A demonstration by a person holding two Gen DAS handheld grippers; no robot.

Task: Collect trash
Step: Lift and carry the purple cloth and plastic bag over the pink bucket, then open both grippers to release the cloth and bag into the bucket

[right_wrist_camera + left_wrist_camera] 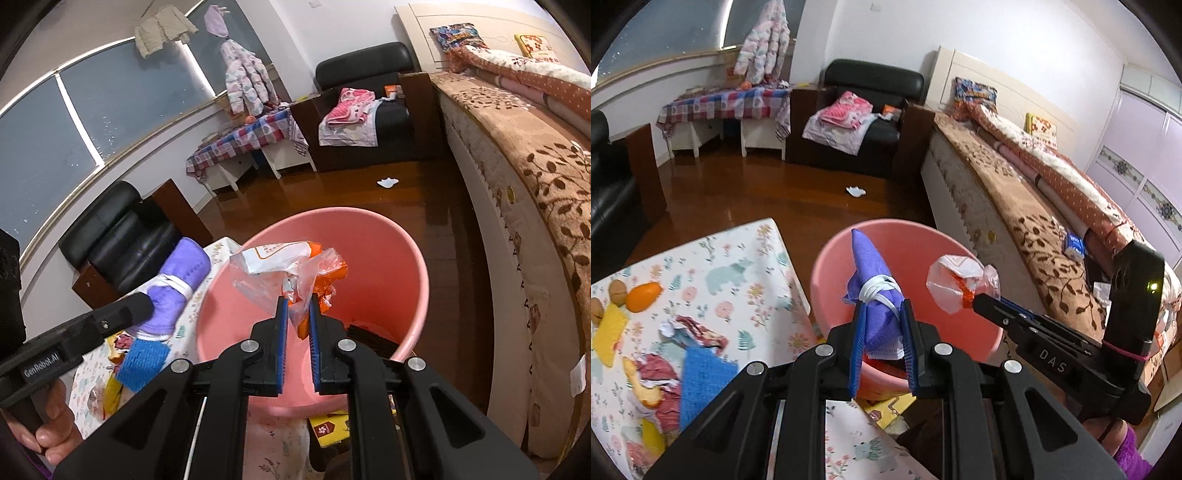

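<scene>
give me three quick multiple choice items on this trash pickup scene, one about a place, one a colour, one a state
1. Where is the round plastic bin?
A. on the bed
B. on the floor between the floral-cloth table and the bed
C. on the armchair

2. What colour is that bin?
A. pink
B. green
C. grey

3. What is the left tool doing?
A. hanging open and empty
B. shut on a rolled purple cloth tied with white band
C. shut on an orange

Answers: 1 B, floor shows around it, with table and bed either side. 2 A, its wall and rim are pink. 3 B, the blue pads press the roll's sides.
</scene>
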